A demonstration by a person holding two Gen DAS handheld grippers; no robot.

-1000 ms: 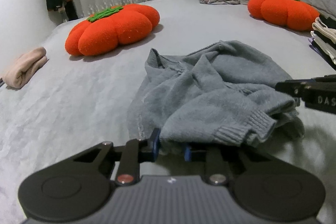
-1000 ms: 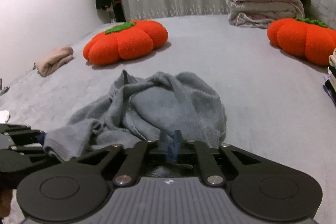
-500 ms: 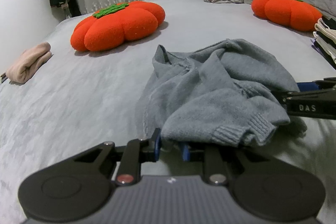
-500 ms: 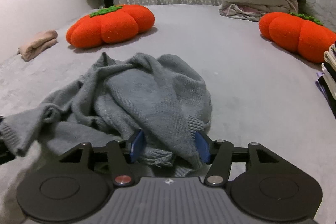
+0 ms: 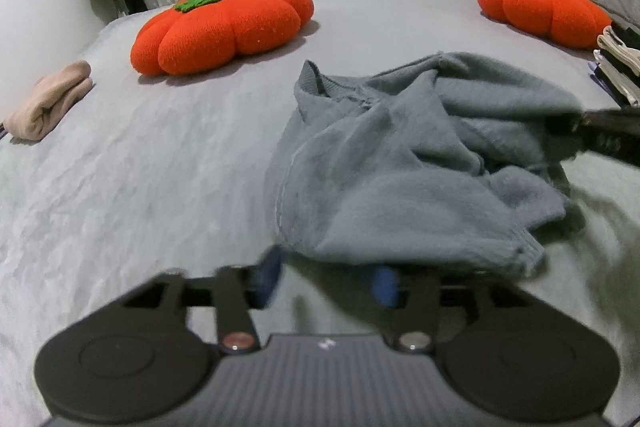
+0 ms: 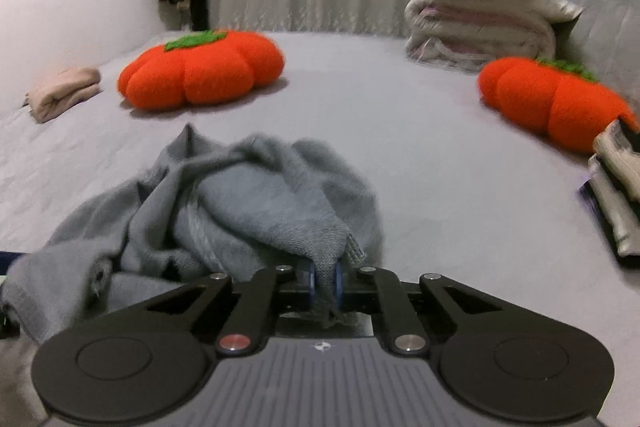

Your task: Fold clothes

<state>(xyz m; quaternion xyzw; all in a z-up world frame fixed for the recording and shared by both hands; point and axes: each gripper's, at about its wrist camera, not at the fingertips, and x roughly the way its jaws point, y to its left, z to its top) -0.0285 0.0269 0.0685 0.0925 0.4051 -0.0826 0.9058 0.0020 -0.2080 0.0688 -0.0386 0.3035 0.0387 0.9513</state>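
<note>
We see the sweater [image 6: 248,203] crumpled on the bed [image 6: 440,163], just ahead of both tools. Our right tool [image 6: 325,281] has just clamped down, pinching a ribbed knit edge between its blue pads. Our left tool [image 5: 326,281] has just opened, its pads apart beside the soft grey hem.

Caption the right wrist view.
Right gripper pinches the crumpled grey knitted sweater's hem on the grey bed.
</note>
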